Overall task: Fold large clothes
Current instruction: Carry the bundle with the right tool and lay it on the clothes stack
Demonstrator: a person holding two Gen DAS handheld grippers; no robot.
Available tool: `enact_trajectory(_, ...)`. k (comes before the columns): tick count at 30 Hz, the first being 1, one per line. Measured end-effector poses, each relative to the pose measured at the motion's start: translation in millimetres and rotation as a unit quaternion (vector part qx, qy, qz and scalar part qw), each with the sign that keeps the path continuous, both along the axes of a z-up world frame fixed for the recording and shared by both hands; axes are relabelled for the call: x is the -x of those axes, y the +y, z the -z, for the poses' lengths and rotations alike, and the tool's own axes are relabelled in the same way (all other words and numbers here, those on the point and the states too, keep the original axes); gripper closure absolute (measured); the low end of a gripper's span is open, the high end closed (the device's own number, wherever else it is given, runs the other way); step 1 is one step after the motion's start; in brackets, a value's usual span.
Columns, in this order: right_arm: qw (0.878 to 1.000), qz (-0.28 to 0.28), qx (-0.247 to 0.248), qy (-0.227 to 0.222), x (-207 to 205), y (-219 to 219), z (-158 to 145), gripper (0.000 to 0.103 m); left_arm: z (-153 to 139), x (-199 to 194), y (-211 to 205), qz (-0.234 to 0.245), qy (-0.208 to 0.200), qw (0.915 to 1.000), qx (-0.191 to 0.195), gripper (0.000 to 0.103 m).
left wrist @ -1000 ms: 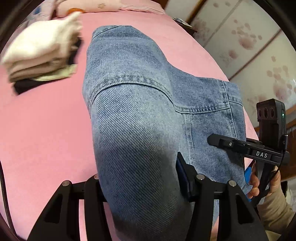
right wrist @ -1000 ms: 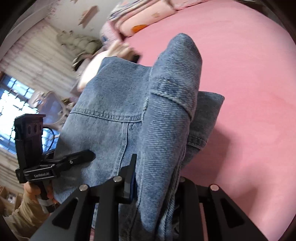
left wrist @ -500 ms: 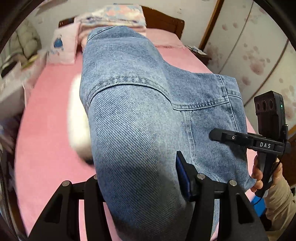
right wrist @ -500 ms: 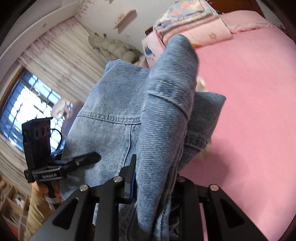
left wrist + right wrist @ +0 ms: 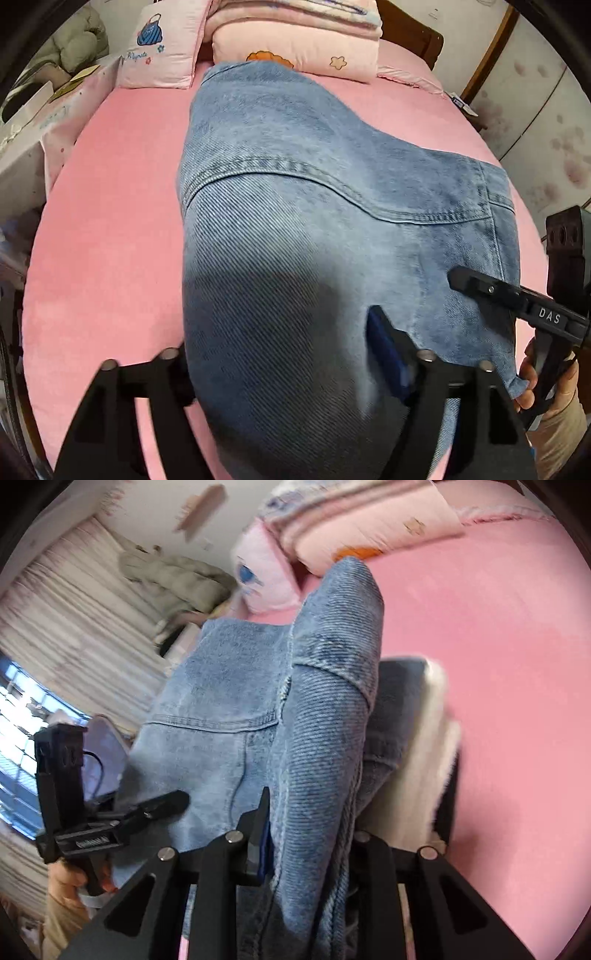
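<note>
In the left wrist view, a pink pillow (image 5: 160,44) at upper left reads roughly "Magnets". At centre, folded denim clothing (image 5: 295,229) hangs over the pink bed (image 5: 103,221). The left gripper (image 5: 280,354) at the bottom is opening, denim between its jaws. At right, "DAS" marks the right gripper (image 5: 310,834), clamped on the denim.

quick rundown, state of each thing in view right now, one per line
denim jacket: folded, draped off both grippers above the bed
left gripper: jaws opening, denim between them
right gripper: jaws clamped on a denim fold
bed: pink sheet smooth, bare beside the jacket
pillows: stacked at the headboard
white folded stack: lying on the bed under the jacket's edge, blurred
</note>
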State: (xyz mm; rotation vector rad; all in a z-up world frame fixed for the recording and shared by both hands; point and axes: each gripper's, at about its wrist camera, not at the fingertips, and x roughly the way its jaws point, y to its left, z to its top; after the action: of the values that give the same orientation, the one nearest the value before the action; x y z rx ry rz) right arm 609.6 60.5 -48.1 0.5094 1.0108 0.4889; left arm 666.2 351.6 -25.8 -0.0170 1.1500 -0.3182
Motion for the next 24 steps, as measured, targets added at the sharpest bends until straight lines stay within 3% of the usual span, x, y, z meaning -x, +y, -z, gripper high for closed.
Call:
enact_trajectory(4, 1.0, 0.0, -0.012, -0.029, 3.2, -11.6, 15.5, 0.066, 7.9, -4.4, 3.2, 0.008, -0.024, 0.9997, -0.001, 0.002)
enact_trajectory(11, 0.999, -0.01, 0.01, -0.042, 17.4, -10.7, 14.6, 0.06, 18.6, -15.9, 18.7, 0.012, -0.025, 0.9994, 0.022, 0.0)
enact_trajectory(13, 0.998, -0.014, 0.033, -0.046, 26.0, -10.8, 2.6, 0.058, 16.5, -10.7, 17.9, 0.013, -0.039, 0.9991, 0.005, 0.0)
enact_trajectory(17, 0.992, -0.003, 0.113, -0.058, 38.1, -10.0, -21.5, 0.039, 2.9, 9.6, 3.9, 0.016, -0.086, 0.9951, -0.046, 0.0)
enact_trajectory(24, 0.985, 0.02, 0.166, -0.046, 83.9, -31.7, -47.9, 0.039, -31.3, 48.2, -17.3, -0.034, -0.126, 0.983, -0.129, 0.0)
